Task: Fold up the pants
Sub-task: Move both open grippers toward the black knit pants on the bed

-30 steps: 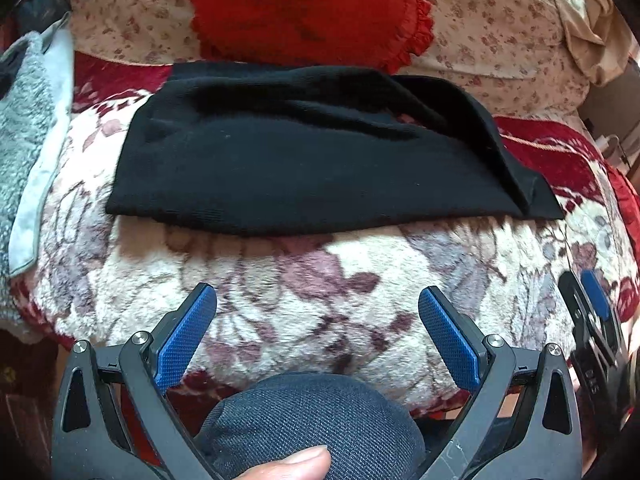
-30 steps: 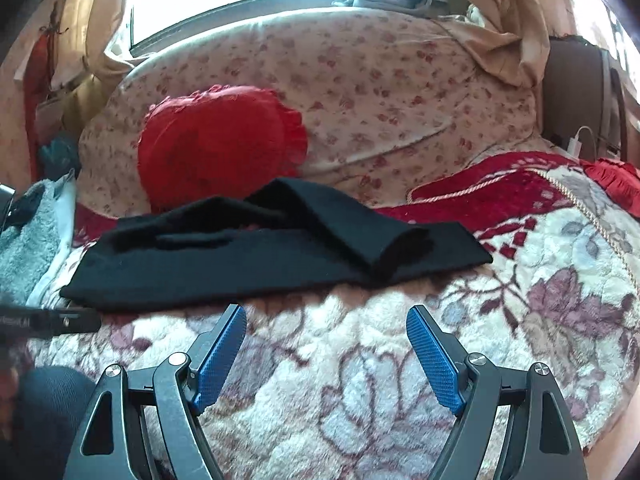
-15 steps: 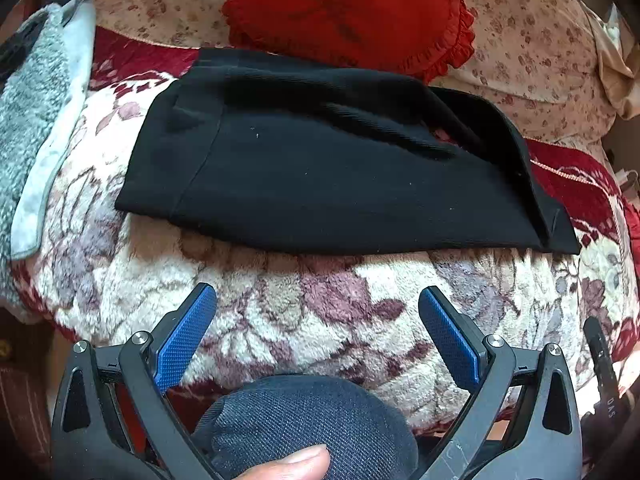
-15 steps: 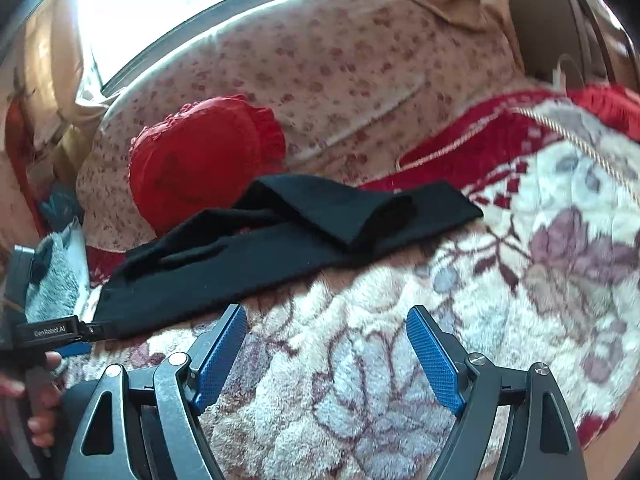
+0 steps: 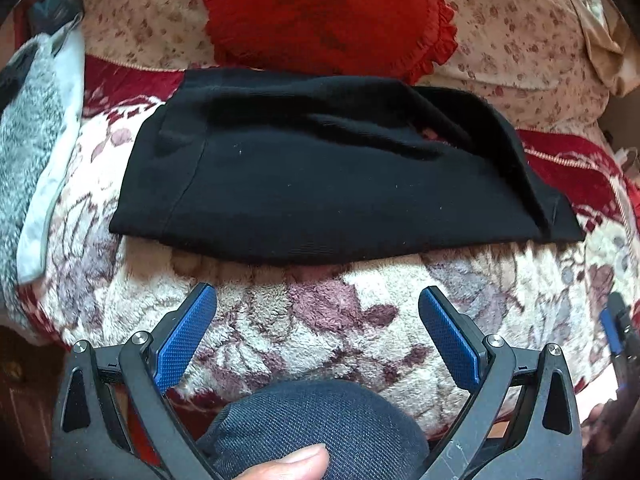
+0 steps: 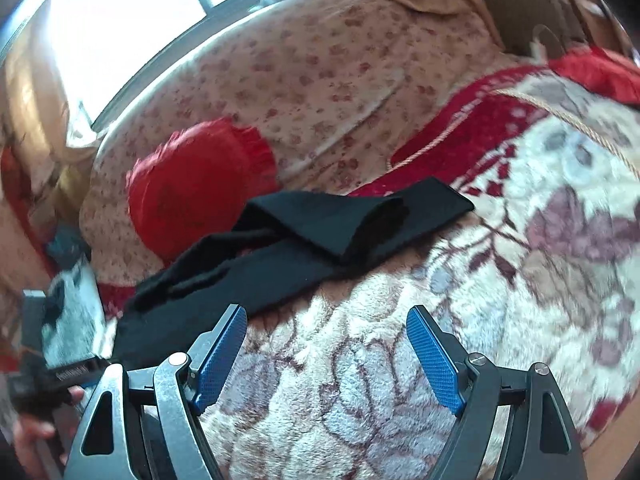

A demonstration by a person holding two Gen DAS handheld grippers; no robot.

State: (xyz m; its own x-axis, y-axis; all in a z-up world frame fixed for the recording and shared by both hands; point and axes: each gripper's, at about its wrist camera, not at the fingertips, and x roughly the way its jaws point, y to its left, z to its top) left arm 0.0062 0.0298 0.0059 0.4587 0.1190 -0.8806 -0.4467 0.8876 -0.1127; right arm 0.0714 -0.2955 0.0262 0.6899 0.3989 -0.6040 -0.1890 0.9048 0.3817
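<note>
Black pants [image 5: 320, 184] lie folded lengthwise across a floral plush blanket [image 5: 304, 320], waistband at the left, leg ends at the right. In the right wrist view the same pants [image 6: 304, 248] run diagonally, with one leg end doubled over on top. My left gripper [image 5: 318, 320] hangs open just short of the pants' near edge, nothing between its blue pads. My right gripper [image 6: 326, 344] is also open and empty, over the blanket near the pants' lower edge. The right gripper's tip [image 5: 616, 332] shows at the far right of the left wrist view.
A red round frilled cushion [image 5: 328, 16] leans on a floral-covered backrest [image 5: 520, 40] behind the pants. A grey fuzzy cloth [image 5: 28, 152] lies at the left. A denim-clad knee [image 5: 316, 428] and a thumb [image 5: 296, 464] sit below the left gripper. A window [image 6: 120, 20] is behind.
The left gripper has moved closer to the pants, which now fill more of its view. The right gripper has tilted and swung, so its scene slants; both stay open.
</note>
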